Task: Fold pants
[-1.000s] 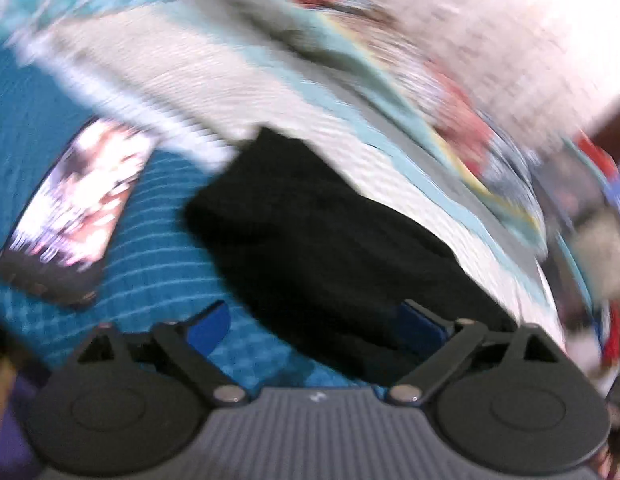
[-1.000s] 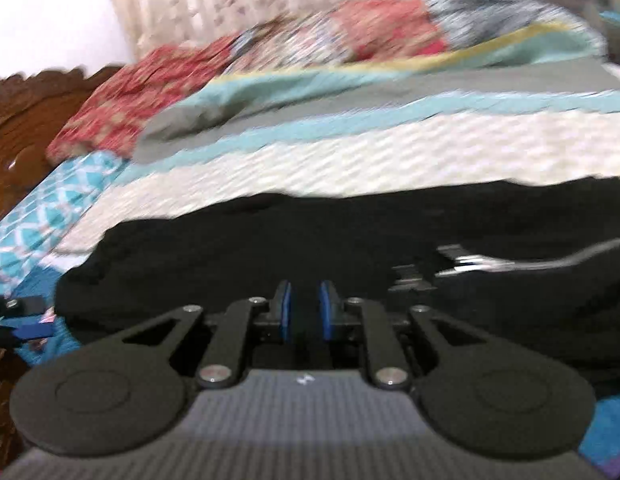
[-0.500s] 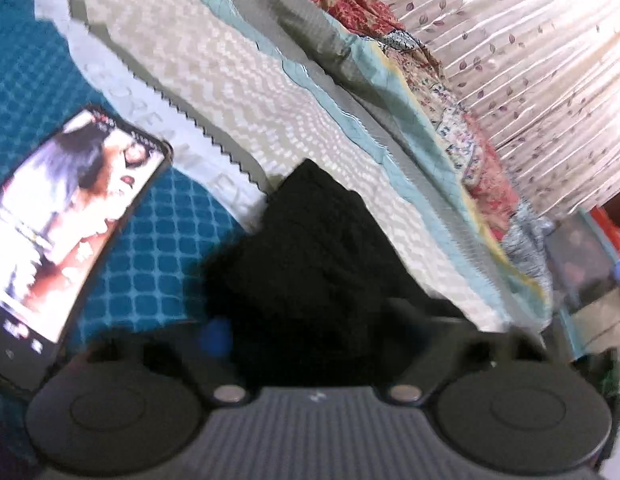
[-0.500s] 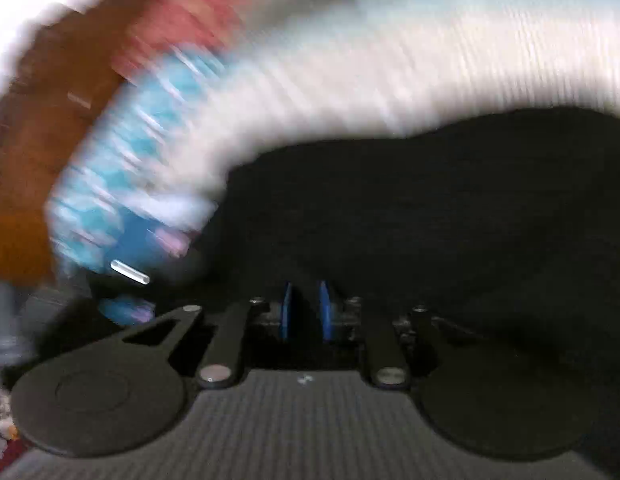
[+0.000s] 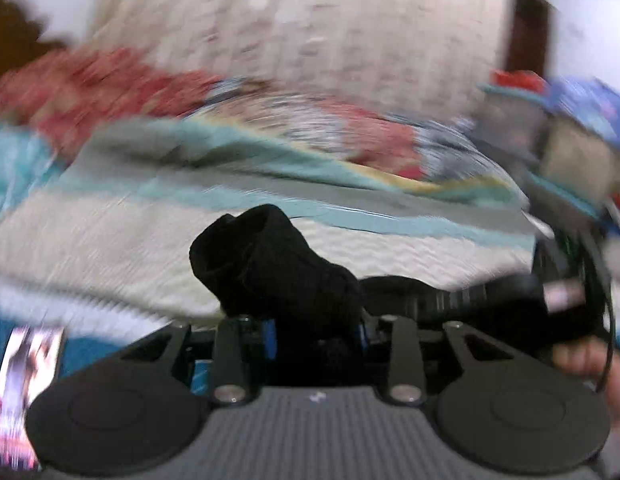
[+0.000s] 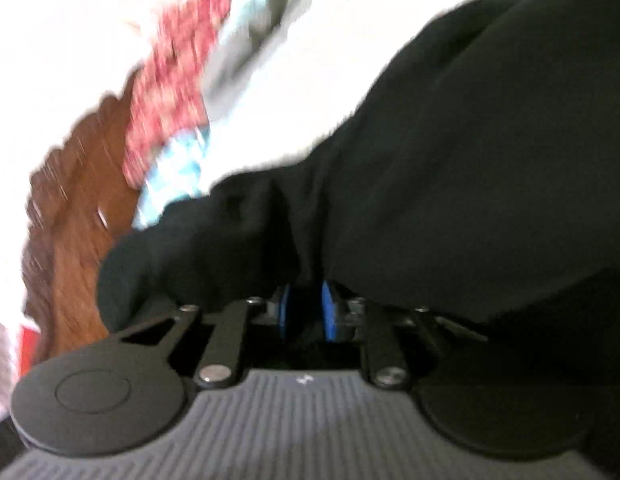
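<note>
The black pants point(image 5: 282, 264) lie on a bed with a striped cream and teal cover point(image 5: 110, 240). My left gripper point(image 5: 315, 336) is shut on a bunched end of the pants, which sticks up in front of its blue pads. My right gripper point(image 6: 304, 312) is shut on another edge of the pants point(image 6: 469, 160), and the black fabric drapes over its right side. The right gripper's body and the hand that holds it show at the right of the left wrist view point(image 5: 509, 300). Both views are blurred.
A phone with a lit screen point(image 5: 22, 392) lies on the blue sheet at lower left. Red patterned pillows point(image 5: 90, 92) and a curtain point(image 5: 310, 20) are behind the bed. A carved wooden headboard point(image 6: 74, 200) shows at the left of the right wrist view.
My left gripper went from open beside the pants to shut on their end and lifted it. My right gripper stayed shut on the pants and tilted as it moved.
</note>
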The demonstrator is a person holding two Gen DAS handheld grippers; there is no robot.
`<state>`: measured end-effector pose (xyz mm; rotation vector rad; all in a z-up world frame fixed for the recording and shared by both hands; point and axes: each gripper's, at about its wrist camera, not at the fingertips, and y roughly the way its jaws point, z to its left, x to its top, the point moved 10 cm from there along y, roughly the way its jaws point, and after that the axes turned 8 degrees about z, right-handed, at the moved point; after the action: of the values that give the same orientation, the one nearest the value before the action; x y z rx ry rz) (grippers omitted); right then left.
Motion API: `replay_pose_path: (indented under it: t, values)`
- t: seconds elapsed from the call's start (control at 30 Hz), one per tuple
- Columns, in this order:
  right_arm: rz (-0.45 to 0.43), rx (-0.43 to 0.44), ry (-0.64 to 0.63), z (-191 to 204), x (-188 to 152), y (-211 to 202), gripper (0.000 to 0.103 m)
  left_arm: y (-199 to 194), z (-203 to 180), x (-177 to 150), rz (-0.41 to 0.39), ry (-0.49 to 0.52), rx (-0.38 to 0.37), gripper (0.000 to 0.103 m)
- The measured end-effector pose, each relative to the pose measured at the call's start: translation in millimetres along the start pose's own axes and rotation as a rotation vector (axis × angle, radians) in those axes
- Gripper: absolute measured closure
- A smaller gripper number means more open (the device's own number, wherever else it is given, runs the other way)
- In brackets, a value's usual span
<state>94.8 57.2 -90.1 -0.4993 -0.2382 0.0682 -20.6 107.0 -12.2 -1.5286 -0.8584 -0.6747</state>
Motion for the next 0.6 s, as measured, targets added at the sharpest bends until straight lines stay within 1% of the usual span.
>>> replay_pose_path:
  t: [0.03, 0.1, 0.13, 0.17, 0.2, 0.23, 0.27, 0.3, 0.33, 0.37, 0.4, 0.43, 0.5, 0.53, 0.6]
  values:
    - [-0.037, 0.010, 0.008, -1, 5, -14, 0.080, 2, -14, -1, 0.005, 0.050, -0.004, 0.072]
    - [-0.111, -0.009, 0.018, -10, 14, -46, 0.074, 13, -48, -7, 0.038, 0.179, -0.022, 0.070]
    - [-0.145, -0.016, 0.020, -14, 17, -60, 0.072, 22, -64, -12, 0.065, 0.242, -0.024, 0.065]
    - [-0.177, -0.022, 0.029, -19, 19, -73, 0.065, 34, -82, -23, 0.109, 0.328, -0.021, 0.063]
    - [-0.203, -0.024, 0.049, -27, 19, -81, 0.058, 42, -92, -32, 0.135, 0.378, -0.010, 0.056]
    - [-0.223, -0.030, 0.077, -35, 19, -89, 0.056, 52, -102, -43, 0.168, 0.423, -0.001, 0.051]
    - [-0.235, -0.044, 0.117, -46, 18, -95, 0.053, 57, -108, -49, 0.195, 0.446, 0.000, 0.049]
    - [-0.238, -0.049, 0.150, -54, 15, -98, 0.050, 56, -114, -52, 0.205, 0.463, -0.003, 0.044]
    - [-0.239, -0.043, 0.174, -61, 13, -100, 0.049, 51, -118, -51, 0.197, 0.469, -0.018, 0.038]
    - [-0.238, -0.033, 0.188, -64, 9, -100, 0.047, 43, -120, -49, 0.185, 0.469, -0.039, 0.034]
    - [-0.238, -0.020, 0.191, -64, 6, -101, 0.046, 33, -120, -46, 0.172, 0.462, -0.058, 0.027]
    - [-0.237, -0.014, 0.184, -64, 7, -101, 0.044, 23, -117, -43, 0.157, 0.448, -0.073, 0.023]
    - [-0.233, -0.005, 0.159, -59, 6, -99, 0.031, 7, -108, -36, 0.143, 0.413, -0.093, 0.021]
    - [-0.228, 0.003, 0.146, -62, 5, -114, 0.029, -3, -102, -32, 0.134, 0.385, -0.100, 0.020]
    - [-0.206, 0.006, 0.119, -57, 4, -111, 0.026, -16, -84, -27, 0.123, 0.323, -0.096, 0.017]
